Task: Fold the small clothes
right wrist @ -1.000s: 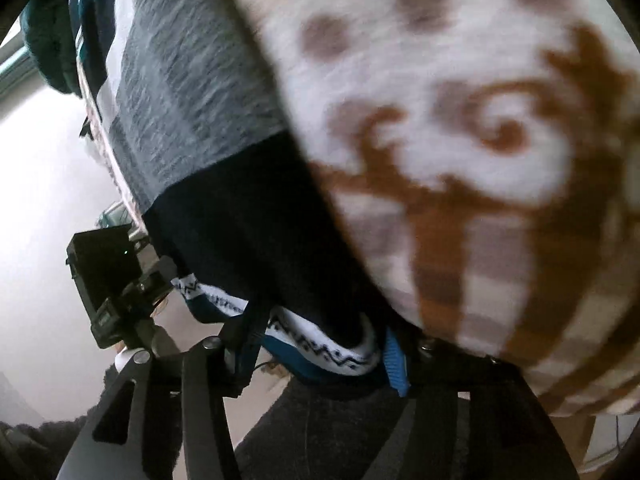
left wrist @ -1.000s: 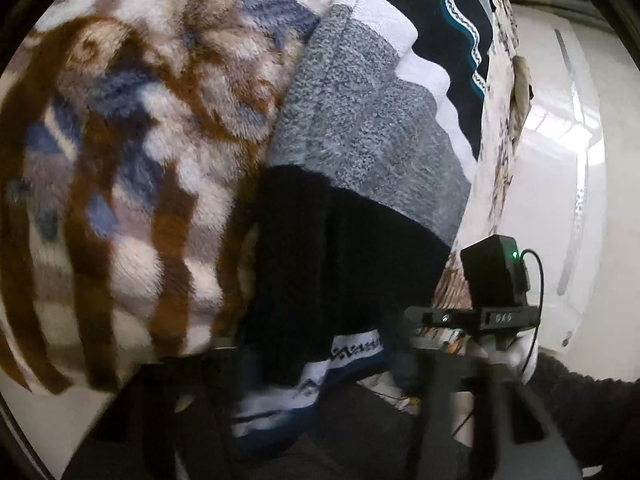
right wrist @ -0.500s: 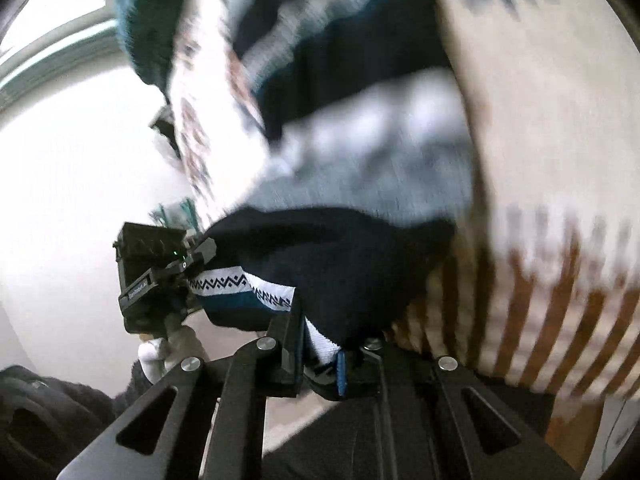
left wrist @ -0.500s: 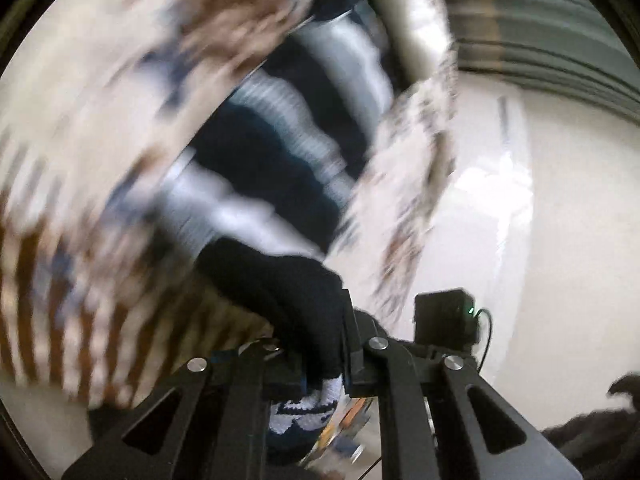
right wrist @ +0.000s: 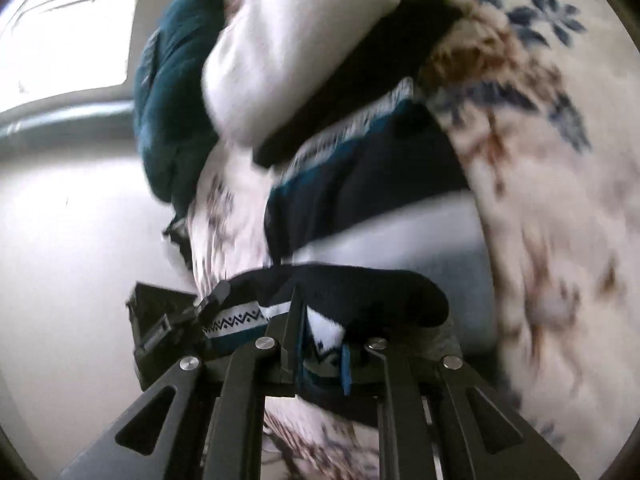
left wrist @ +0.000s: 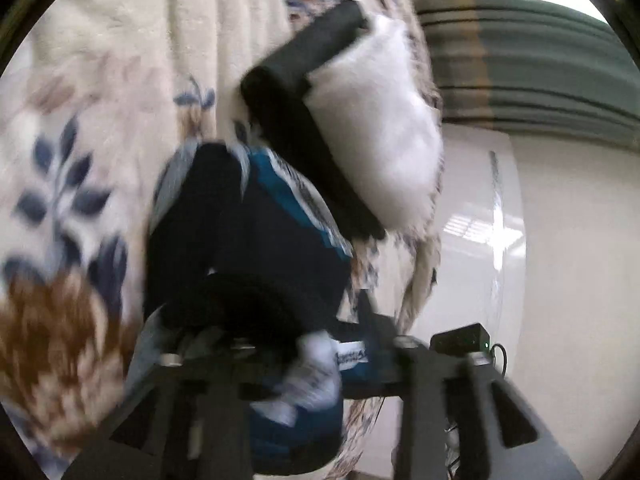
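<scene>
Two tools: left tool (left wrist: 280, 360) and right tool (right wrist: 320, 344) each clamped on the striped sweater's (right wrist: 360, 176) black hem.
Sweater: doubled over on floral fleece blanket (left wrist: 100, 120).
Beyond: white pillow (left wrist: 376, 128), blanket's edge, bare floor (left wrist: 560, 240).

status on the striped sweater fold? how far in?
Done: both grippers have the sweater's dark hem edge pinched. In hand: the right gripper is shut on the hem, and the left gripper looks shut on it too, though blur hides its fingertips; the hem is lifted over the sweater's body on the floral blanket. Left: lay the hem down, release, and finish any further folds.
</scene>
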Tool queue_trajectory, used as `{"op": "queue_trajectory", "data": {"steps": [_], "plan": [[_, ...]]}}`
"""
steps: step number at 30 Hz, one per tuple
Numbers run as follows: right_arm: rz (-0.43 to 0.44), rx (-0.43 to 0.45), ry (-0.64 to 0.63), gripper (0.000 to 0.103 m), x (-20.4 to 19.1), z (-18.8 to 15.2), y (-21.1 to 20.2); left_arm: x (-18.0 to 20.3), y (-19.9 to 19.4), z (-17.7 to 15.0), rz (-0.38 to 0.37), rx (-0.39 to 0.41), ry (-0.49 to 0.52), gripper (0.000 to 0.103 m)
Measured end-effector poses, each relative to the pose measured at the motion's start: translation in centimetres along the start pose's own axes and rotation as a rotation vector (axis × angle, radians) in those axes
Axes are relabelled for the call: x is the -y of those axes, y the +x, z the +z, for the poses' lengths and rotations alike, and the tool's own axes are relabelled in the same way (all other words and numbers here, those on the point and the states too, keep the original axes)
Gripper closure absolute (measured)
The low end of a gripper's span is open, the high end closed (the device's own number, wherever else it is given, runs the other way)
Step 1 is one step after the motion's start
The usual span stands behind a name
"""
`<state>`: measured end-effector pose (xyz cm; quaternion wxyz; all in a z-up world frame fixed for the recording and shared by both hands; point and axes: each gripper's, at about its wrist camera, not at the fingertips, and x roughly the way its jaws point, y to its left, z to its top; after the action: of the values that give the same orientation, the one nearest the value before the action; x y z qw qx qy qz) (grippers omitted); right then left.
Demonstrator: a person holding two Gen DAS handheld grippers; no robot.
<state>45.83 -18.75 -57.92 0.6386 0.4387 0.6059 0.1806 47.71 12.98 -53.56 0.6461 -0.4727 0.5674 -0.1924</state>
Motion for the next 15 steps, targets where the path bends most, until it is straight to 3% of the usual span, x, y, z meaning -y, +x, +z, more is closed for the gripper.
{"op": "queue_trajectory", "data": {"steps": [2,5,6,7,9,12,15], "plan": [[0.002,0.016,0.045,0.083,0.4,2.6,0.5,-0.6,1.0,1.7,-0.026,-0.004,-0.035,0.052],[-0.021,0.034,0.051,0.076,0.4,5.2,1.2,-1.0,2.0,3.0,-0.042,-0.012,-0.065,0.05],[-0.024,0.042,0.05,0.065,0.2,5.3,1.8,-1.2,2.0,3.4,-0.048,-0.007,-0.071,0.047],[-0.024,0.049,0.047,0.046,0.0,5.7,1.8,-1.3,2.2,3.8,-0.056,-0.006,-0.079,0.043],[-0.027,0.092,0.044,0.032,-0.2,5.8,1.0,-1.4,1.9,4.6,-0.08,0.008,-0.091,0.037],[-0.066,0.109,0.023,0.031,-0.1,5.4,-0.8,-1.0,0.4,4.6,-0.094,0.033,-0.075,0.037],[-0.154,0.1,-0.02,0.031,0.3,4.7,-2.0,0.0,-2.3,3.1,-0.009,0.073,0.026,0.036]]}}
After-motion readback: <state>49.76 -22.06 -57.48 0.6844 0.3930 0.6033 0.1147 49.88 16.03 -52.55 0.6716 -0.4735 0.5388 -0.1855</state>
